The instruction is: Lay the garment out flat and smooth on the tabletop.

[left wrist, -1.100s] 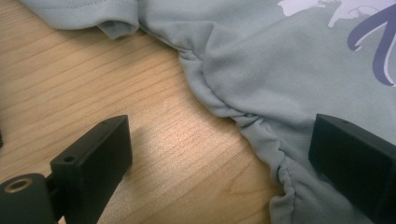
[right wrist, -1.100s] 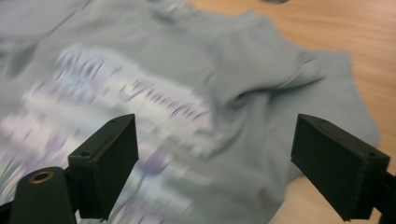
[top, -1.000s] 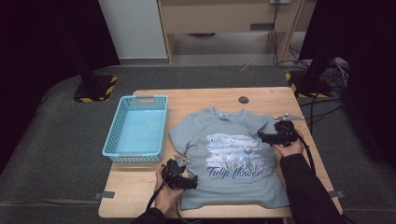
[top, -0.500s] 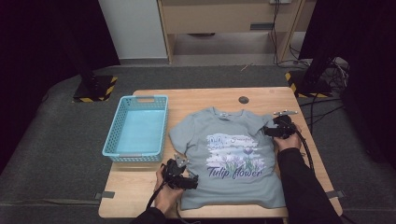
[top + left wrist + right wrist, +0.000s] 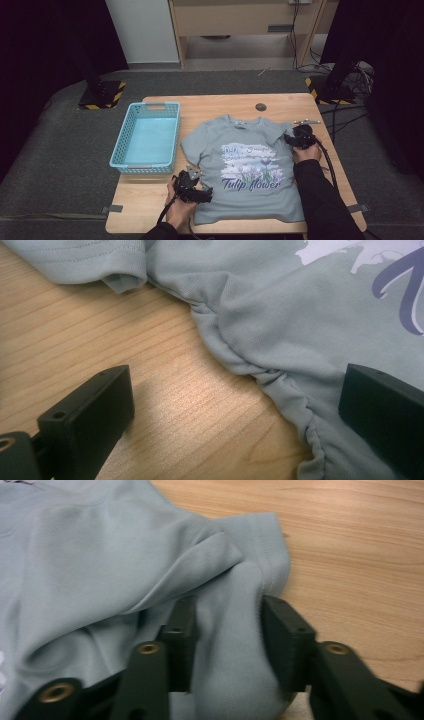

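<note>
on the wooden table (image 5: 150,200) we see a grey t-shirt (image 5: 250,170) spread flat, print side up, with "tulip flower" lettering across the chest; it lies just right of a light blue plastic basket (image 5: 147,137), which sits near the table's left edge. a small dark round spot (image 5: 260,106) shows on the tabletop beyond the shirt's collar. the left gripper (image 5: 199,192) rests at the shirt's lower left side, held in the person's left hand (image 5: 179,210). in the left gripper view its jaws stand wide apart with nothing between them but bare wood and the gathered side seam of the t-shirt (image 5: 280,325); one jaw is over the wood, the other over the cloth. the right gripper (image 5: 300,137) sits at the shirt's right sleeve, in the person's right hand (image 5: 306,152), a dark sleeve (image 5: 325,200) trailing back from it. in the right gripper view (image 5: 227,630) we see the jaws partly closed with a raised fold of sleeve fabric (image 5: 225,645) between them; we cannot tell whether they grip it firmly.
</note>
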